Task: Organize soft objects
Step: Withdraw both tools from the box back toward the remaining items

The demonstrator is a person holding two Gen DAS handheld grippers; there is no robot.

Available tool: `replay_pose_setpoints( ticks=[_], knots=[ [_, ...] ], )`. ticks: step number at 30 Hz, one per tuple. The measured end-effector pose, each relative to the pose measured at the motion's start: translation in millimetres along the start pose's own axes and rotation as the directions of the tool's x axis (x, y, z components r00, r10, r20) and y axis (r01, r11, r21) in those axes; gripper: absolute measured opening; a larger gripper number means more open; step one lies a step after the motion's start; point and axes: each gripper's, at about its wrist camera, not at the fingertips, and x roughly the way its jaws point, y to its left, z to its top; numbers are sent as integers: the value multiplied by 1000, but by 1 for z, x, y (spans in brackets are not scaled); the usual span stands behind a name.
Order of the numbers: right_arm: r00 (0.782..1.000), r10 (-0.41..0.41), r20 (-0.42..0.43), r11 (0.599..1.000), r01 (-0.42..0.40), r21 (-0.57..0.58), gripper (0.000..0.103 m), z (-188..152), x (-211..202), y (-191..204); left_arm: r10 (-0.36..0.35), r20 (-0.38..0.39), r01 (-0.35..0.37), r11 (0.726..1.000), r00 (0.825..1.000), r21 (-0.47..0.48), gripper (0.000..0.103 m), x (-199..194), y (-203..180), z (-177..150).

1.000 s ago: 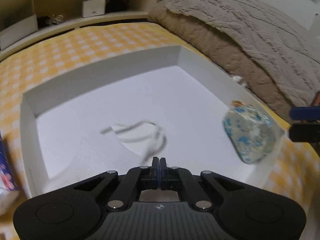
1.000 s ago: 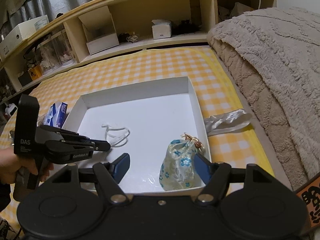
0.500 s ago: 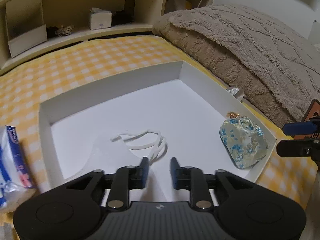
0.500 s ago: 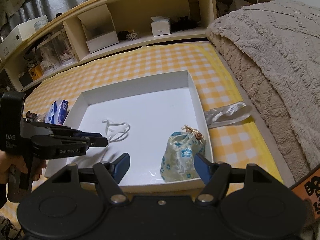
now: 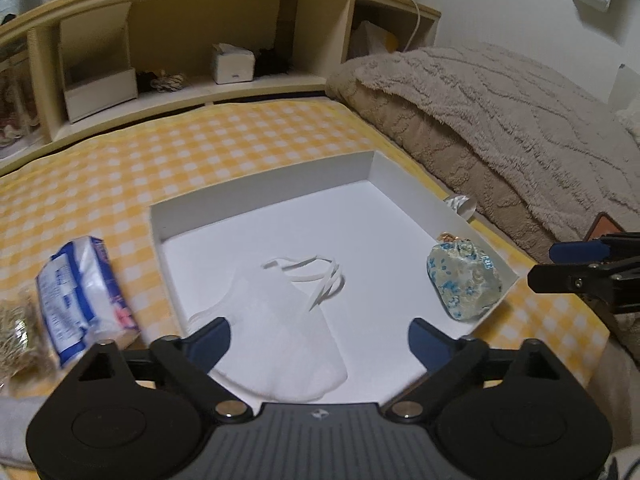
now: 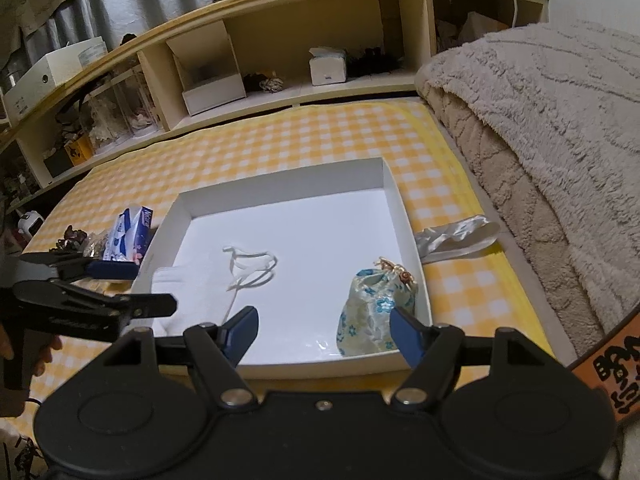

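Note:
A white shallow box (image 5: pixel 264 188) (image 6: pixel 396 192) lies on the yellow checked sheet. In it lie a white face mask (image 5: pixel 276 328) (image 6: pixel 192 284) with loose straps and a blue floral drawstring pouch (image 5: pixel 464 280) (image 6: pixel 372 312) in the near right corner. My left gripper (image 5: pixel 320 340) is open and empty above the box's near edge, just behind the mask; it also shows in the right wrist view (image 6: pixel 132 288). My right gripper (image 6: pixel 324 332) is open and empty, near the pouch; it shows at the right in the left wrist view (image 5: pixel 560 264).
A blue and white tissue pack (image 5: pixel 84 296) (image 6: pixel 130 236) and a small crinkly packet (image 5: pixel 16 332) lie left of the box. A white plastic bag (image 6: pixel 460 236) lies to its right. A beige blanket (image 5: pixel 500 120) fills the right side. Shelves (image 6: pixel 280 52) stand behind.
My left gripper opened from shut and let go of the mask, which now lies in the box. The left gripper pulled back and up. The right gripper barely moved.

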Motion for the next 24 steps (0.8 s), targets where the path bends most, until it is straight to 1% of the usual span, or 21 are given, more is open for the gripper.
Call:
replay_pose_setpoints(
  ticks=[3, 7, 9, 11, 13, 14, 24],
  knots=[
    [1000, -1, 12, 1000, 1, -7, 77, 0, -8, 5, 2, 10, -2, 1000, 1000, -11, 102, -16, 1, -3],
    [1000, 0, 23, 1000, 0, -13, 82, -3, -17, 11, 7, 26, -6, 1000, 1000, -23, 103, -35, 2, -8],
    [999, 1, 32, 1000, -1, -11, 87, -4, -22, 14, 8, 34, -7, 1000, 999, -28, 103, -43, 3, -10],
    [999, -4, 47, 1000, 4, -7, 98, -5, -27, 16, 13, 42, -12, 1000, 999, -29, 103, -50, 2, -12],
    [998, -13, 61, 1000, 13, -6, 100, -6, -31, 17, 17, 50, -15, 999, 999, -34, 103, -56, 3, -13],
    [998, -19, 66, 1000, 20, -6, 103, -6, -34, 18, 17, 54, -15, 999, 998, -38, 103, -59, 4, -13],
    [993, -55, 103, 998, 55, -3, 103, -6, -51, 23, 31, 95, -24, 997, 995, -72, 103, -80, 12, -13]
  ],
)
